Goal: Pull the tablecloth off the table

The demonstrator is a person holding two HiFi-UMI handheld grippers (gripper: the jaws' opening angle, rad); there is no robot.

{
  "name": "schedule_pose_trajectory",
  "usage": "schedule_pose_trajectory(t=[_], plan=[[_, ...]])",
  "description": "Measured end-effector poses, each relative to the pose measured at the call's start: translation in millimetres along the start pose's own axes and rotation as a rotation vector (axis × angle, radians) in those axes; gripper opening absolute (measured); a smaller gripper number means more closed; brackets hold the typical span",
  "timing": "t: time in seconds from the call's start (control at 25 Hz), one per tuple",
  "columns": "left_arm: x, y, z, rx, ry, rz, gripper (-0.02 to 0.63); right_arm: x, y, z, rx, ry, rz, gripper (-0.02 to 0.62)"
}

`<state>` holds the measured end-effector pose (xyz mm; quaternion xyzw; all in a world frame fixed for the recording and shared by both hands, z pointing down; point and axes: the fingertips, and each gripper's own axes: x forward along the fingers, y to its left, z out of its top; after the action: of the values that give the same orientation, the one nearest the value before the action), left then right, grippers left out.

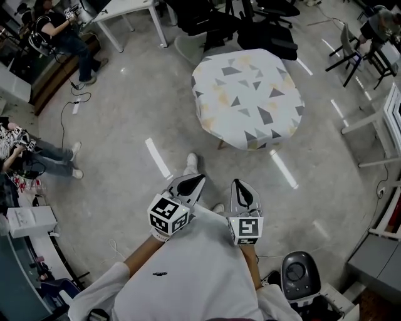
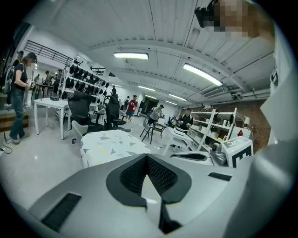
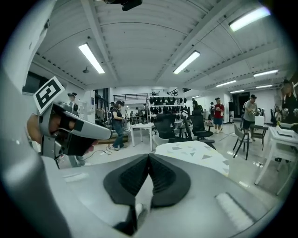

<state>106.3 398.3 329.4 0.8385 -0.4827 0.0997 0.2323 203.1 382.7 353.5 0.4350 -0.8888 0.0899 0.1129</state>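
The tablecloth [image 1: 247, 97], white with grey and pale yellow triangles, lies spread over a small table and hangs down over its edges all round, so only a bit of one leg [image 1: 220, 145] shows beneath. It stands on a smooth grey floor [image 1: 125, 125] that mirrors the ceiling lights as bright streaks, well ahead of both grippers. The left gripper [image 1: 200, 177] and the right gripper [image 1: 237, 182] are held side by side in front of the person's body, pointing toward the table; each has its jaws pressed together with nothing between them (their own views show the ribbed pads meeting in a line). Beyond the table stand black office chairs [image 1: 250, 25] and a white desk [image 1: 125, 9]; a cable [image 1: 66, 113] trails over the floor at the left, near a seated person [image 1: 44, 157].
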Motion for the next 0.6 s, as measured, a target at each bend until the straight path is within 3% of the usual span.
schedule_pose_trajectory(t=[0.2,0.6], plan=[[46,44,32,-0.011,0.005,-0.060,0.006,55,-21,15,0.010,0.020,-0.051,0.012],[107,165,132,-0.006,-0.013,-0.159,0.006,194,-61,94,0.055,-0.009,-0.153,0.012]])
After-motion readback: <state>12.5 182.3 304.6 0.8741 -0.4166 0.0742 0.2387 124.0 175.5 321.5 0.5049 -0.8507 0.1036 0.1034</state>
